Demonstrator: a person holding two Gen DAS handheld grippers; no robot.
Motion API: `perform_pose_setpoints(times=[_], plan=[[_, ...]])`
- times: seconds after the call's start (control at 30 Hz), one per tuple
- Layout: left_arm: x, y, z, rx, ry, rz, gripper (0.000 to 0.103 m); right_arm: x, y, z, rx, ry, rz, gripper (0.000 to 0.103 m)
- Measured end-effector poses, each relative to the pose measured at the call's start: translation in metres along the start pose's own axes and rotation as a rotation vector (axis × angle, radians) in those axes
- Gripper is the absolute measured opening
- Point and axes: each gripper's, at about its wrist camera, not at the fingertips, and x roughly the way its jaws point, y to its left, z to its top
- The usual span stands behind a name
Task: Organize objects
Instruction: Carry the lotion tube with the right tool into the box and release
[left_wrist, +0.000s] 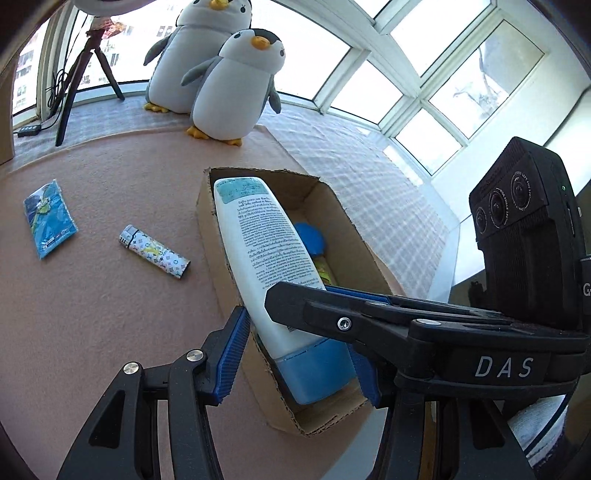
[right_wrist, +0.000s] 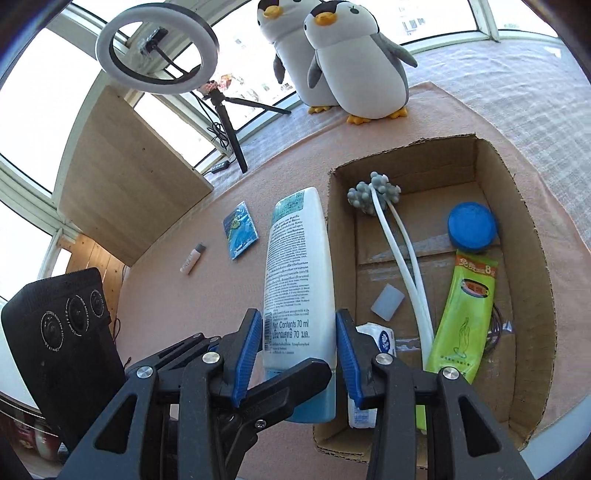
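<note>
1. Over the left wall of the open brown cardboard box (right_wrist: 524, 258) hangs a white plastic bottle with a pale blue cap (right_wrist: 299, 266), cap end nearest the cameras.
2. Right gripper (right_wrist: 297, 354): its blue ribbed pads (right_wrist: 247, 354) press on both sides of the bottle just above the cap, so the jaws are narrowed to the bottle's width and clamped on it.
3. Left gripper (left_wrist: 295, 362): its fingers are spread wide and straddle the cap end. I cannot tell whether its pads actually touch the bottle, because one of the right gripper's black fingers crosses in front.
4. Inside the box lie a round blue lid (right_wrist: 472, 227), a green printed packet (right_wrist: 469, 314), a grey knobbed massager on white stems (right_wrist: 373, 192), a small pale block (right_wrist: 387, 301) and a white-and-blue pack (right_wrist: 380, 336).
5. Outside the box, on the pink mat (left_wrist: 110, 314), are a blue foil sachet (left_wrist: 50, 218) and a patterned lighter (left_wrist: 154, 256), well apart from the box.
6. Two grey-and-white plush penguins (left_wrist: 236, 85) stand at the mat's far edge — by the window.
</note>
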Motion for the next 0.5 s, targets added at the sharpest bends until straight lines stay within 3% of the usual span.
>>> perform_pose_setpoints(times=[0.27,0.5], plan=[[0.032,-0.031,0.003,0.045,0.039,-0.027,0.057,-0.016,-0.035,0.000,0.056,-0.026,-0.023,0.037],[0.051,-0.033,0.016,0.046,0.048,-0.018,0.056,-0.014,-0.050,0.013,0.068,-0.035,-0.024,0.036]])
